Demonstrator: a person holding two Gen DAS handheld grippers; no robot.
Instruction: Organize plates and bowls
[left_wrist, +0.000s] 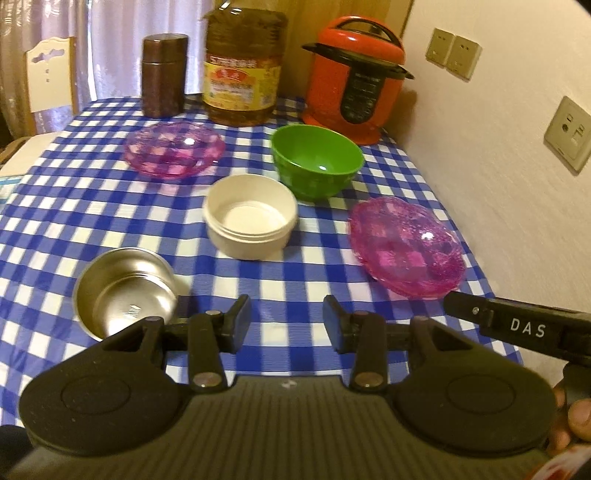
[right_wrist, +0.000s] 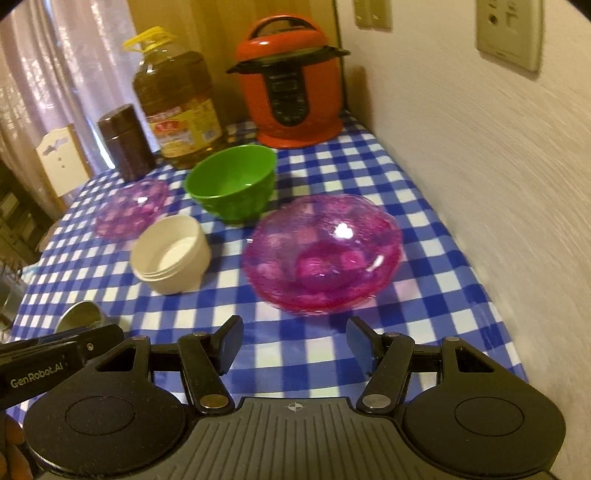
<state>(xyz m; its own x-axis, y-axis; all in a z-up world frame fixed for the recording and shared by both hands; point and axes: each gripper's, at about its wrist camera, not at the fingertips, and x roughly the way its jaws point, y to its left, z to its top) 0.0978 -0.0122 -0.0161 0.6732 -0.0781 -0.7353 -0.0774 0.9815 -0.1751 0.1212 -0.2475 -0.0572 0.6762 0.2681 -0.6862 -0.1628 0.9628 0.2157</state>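
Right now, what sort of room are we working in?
Probably a home kitchen or dining corner: a red cooker and cooking oil bottle stand on a checked tablecloth, with wall sockets alongside.

A home dining corner: checked tablecloth (left_wrist: 110, 206), red pressure cooker (left_wrist: 352, 79), cooking-oil jug (left_wrist: 242, 74), curtains (left_wrist: 110, 37).

Only two bits of text are actually readable here: "DAS" in white capitals on the black body of the right tool (left_wrist: 528, 328) poking into the left wrist view, and "GenRobot.AI" in white on the side of the left tool (right_wrist: 40, 376) seen from the right wrist view. The oil bottle (right_wrist: 177, 99) has a yellow and red label with print on it, but it's way too blurry to make out, same for the panel on the red pressure cooker (right_wrist: 291, 88).
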